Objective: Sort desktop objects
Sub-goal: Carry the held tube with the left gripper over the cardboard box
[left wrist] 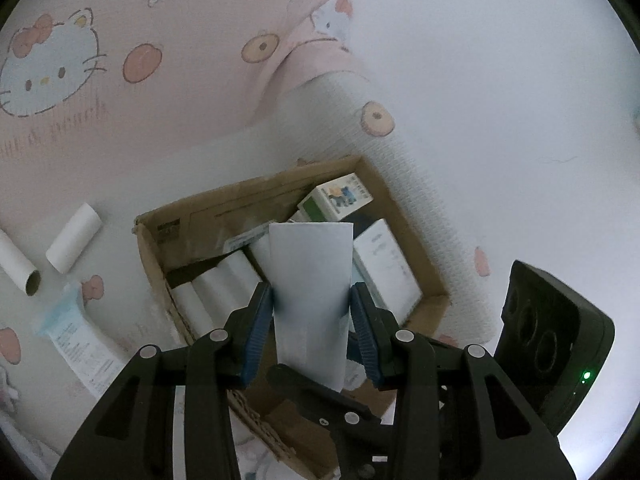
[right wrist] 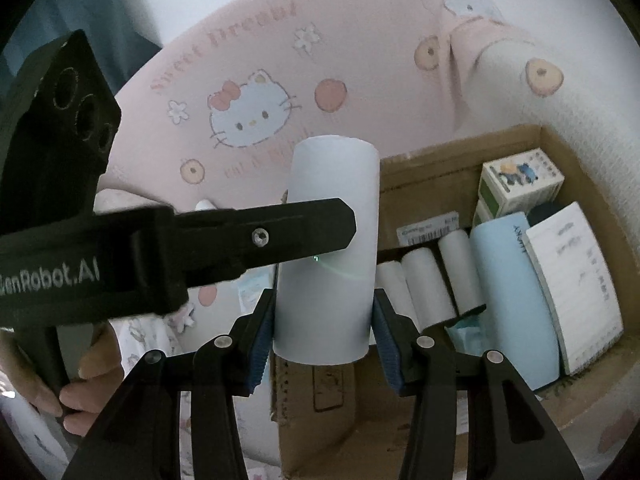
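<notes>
Left gripper (left wrist: 312,308) is pinching a flattened pale tube (left wrist: 310,300) above the cardboard box (left wrist: 416,232); right gripper (right wrist: 324,316) is clamping a round paper roll (right wrist: 328,248) at the box's (right wrist: 460,160) near edge. Only the right view is showing "enRobot.AI" on the other tool and "Sweet Dreams" on the pink bedding (right wrist: 248,52). Box labels are blurring beyond reading.
</notes>
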### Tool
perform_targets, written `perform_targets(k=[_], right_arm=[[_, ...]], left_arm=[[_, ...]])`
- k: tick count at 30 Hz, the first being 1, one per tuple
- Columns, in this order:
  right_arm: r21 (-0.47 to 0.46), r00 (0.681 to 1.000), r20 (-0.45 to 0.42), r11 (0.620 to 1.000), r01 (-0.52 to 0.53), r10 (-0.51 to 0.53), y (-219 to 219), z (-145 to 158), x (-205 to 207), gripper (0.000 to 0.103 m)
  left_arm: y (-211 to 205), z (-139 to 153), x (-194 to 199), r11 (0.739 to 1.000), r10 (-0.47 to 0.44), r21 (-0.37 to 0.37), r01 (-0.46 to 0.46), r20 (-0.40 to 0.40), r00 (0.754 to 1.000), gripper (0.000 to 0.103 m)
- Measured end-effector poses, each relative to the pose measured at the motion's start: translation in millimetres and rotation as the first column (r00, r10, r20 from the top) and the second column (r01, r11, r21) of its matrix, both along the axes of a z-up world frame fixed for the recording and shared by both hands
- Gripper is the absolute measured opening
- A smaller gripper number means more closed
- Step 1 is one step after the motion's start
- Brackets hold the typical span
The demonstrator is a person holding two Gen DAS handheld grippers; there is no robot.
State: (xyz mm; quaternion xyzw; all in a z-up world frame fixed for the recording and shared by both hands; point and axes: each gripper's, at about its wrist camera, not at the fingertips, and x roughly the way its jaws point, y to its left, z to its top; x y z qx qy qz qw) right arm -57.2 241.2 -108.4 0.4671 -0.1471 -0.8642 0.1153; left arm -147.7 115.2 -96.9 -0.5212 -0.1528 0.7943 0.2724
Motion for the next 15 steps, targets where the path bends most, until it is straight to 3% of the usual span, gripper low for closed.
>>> perform_targets(k=[4,10,15], right_arm=[[0.001,1.000,0.023,1.000,0.000,0.000,9.7,-9.4,-11.5,0.045],[0.026,0.997,0.068,0.998,-0.050,0.048,16.8,-25.4,-29.6,0.043],[-0.025,0.991,0.119,0.998,-0.056,0.059,26.7,-44.6,-48.3,0.042]], left_arm=[[10.3,-21.4,-8.6,0.999,0.003,-0.053,0.002,0.106,0.994,0.044],[9.9,-44.9,-21.9,0.998,0.042,-0.061,-0.032,0.177,0.983,0.044],[13.9,-54.6,-31.2,0.998,0.045,-0.062,-0.032,0.227,0.973,0.043]])
